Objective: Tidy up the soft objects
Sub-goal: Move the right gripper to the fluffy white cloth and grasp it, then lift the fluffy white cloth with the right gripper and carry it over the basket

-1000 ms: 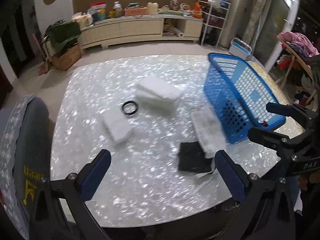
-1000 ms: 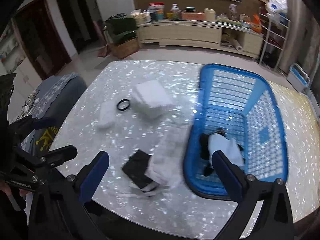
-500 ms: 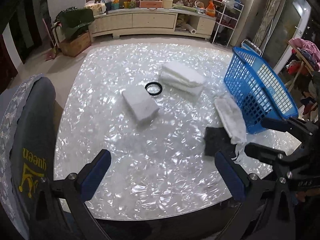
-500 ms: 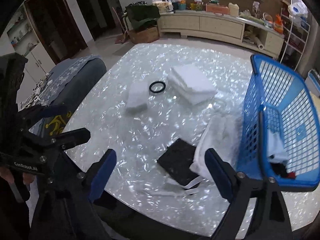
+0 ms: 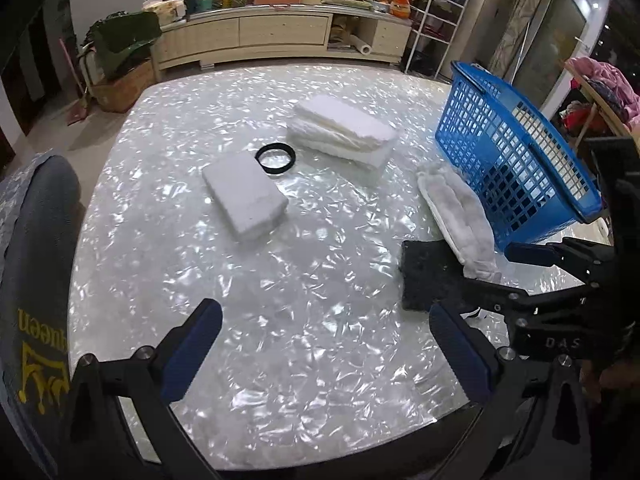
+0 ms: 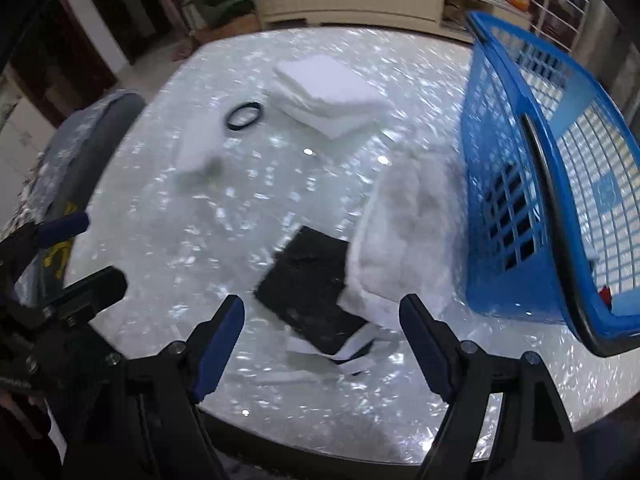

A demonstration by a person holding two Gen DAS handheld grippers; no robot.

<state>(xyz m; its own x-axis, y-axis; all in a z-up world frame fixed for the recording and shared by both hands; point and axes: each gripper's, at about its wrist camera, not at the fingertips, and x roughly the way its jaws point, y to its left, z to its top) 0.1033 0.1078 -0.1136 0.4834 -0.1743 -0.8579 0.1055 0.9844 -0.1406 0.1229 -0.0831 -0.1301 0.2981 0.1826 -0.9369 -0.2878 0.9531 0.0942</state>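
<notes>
Both grippers are spread wide with nothing held between their blue fingers; the left gripper (image 5: 326, 356) hangs over the near edge of the shiny white table (image 5: 280, 280), and the right gripper (image 6: 322, 344) hangs low over the near edge too, with its fingers on either side of the black cloth (image 6: 310, 280). Take the blue basket (image 5: 516, 168) as the marker and go from left to right. Far to the left of the basket, at the table's side, is a grey chair back (image 5: 36, 280) with yellow letters on it. Well to the left of the basket lies a small white folded cloth (image 5: 244, 196), flat on the table. Just past it, a little closer to the basket, is a black ring (image 5: 275, 159), and the ring sits right beside the corner of that small cloth. Next comes a bigger stack of white folded cloths (image 5: 344, 132), near the basket but apart from it. Right beside the basket's left wall lies a long white fluffy cloth (image 5: 456, 216), and its near end lies over one side of the black cloth (image 5: 428, 276). White strips (image 6: 348, 354) stick out from under the black cloth. The basket is tipped up at an angle, and something white shows low inside it (image 6: 592, 256), too blurry to name
</notes>
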